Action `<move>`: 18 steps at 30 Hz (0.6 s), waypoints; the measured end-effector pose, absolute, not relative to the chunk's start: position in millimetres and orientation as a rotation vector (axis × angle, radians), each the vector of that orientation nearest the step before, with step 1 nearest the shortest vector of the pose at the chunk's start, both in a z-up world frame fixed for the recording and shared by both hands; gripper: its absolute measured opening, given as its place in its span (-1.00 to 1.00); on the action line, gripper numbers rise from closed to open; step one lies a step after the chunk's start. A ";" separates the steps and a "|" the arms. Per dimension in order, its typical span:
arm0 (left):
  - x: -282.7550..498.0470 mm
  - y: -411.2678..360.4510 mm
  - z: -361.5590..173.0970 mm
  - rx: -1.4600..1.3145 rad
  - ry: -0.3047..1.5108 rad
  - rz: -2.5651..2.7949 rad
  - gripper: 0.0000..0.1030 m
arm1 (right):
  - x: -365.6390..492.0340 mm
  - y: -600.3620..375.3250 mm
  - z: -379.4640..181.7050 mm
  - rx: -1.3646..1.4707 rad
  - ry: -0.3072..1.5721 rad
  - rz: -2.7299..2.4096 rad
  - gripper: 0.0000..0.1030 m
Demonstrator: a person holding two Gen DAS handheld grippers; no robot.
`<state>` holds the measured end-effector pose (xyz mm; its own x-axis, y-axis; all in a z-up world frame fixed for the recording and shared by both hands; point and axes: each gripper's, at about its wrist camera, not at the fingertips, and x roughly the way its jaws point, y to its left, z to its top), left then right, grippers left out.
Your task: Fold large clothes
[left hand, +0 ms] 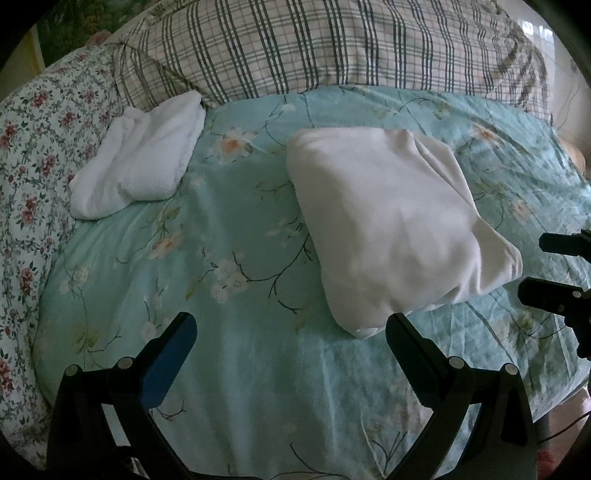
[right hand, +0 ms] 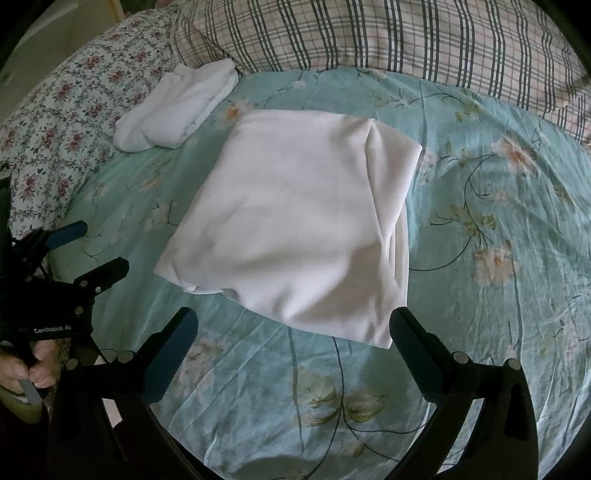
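White garment [right hand: 291,221]: a large pale cloth, folded into a thick rectangular packet, lying flat on the teal flowered bedspread [right hand: 480,229], about mid-bed. Its near corner sits just beyond the right tongs' right finger.
Far left, flowered pillow [left hand: 40,147]: at the bed's left edge, well clear of the work.
Small white bundle [left hand: 140,158]: a second folded piece resting where pillow meets bedspread, apart from the big packet. I judge it a finished item, so the packet probably belongs beside or on it.
Left tongs [left hand: 291,332]: spread wide, holding nothing, hovering over bare bedspread just left of the packet's near corner.
Packet's left and near edges: loose layers show along the near edge in the right wrist view, and a small tuck bulges at the near left corner. These would slip first.
Packet's right side: long creases run down it, with a pinched ridge near the far right corner; the fold is not quite flat there.
Right tongs [right hand: 293,332]: also wide apart and empty, just short of the packet's near edge.
Plaid quilt [right hand: 369,33]: bunched along the far side, out of the way.
Step, as I judge it: folding looks nearly done; either one more halving or tidying and stacking.
How to do it well: take both near corners together, pinch every layer rather than the top sheet only, lift evenly, and press the creased right side flat before letting go.
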<state>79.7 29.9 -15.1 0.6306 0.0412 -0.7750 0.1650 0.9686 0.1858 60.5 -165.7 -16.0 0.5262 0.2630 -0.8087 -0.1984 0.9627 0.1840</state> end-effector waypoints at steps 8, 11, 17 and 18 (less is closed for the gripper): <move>80.3 29.0 -13.2 0.246 0.887 -0.073 0.99 | 60.9 -166.8 -13.0 0.072 0.975 0.277 1.00; 80.1 29.0 -12.9 0.243 0.887 -0.075 0.99 | 61.7 -167.4 -11.6 0.071 0.975 0.279 1.00; 81.3 29.0 -10.9 0.233 0.889 -0.080 0.99 | 62.5 -166.3 -9.4 0.067 0.973 0.282 1.00; 81.1 28.6 -10.7 0.233 0.888 -0.077 0.99 | 62.2 -166.0 -9.1 0.067 0.972 0.282 1.00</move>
<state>81.1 28.6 -10.7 0.6299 0.0299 -0.7761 0.1625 0.9721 0.1693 62.2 -166.0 -9.1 0.5303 0.2656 -0.8051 -0.2060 0.9616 0.1815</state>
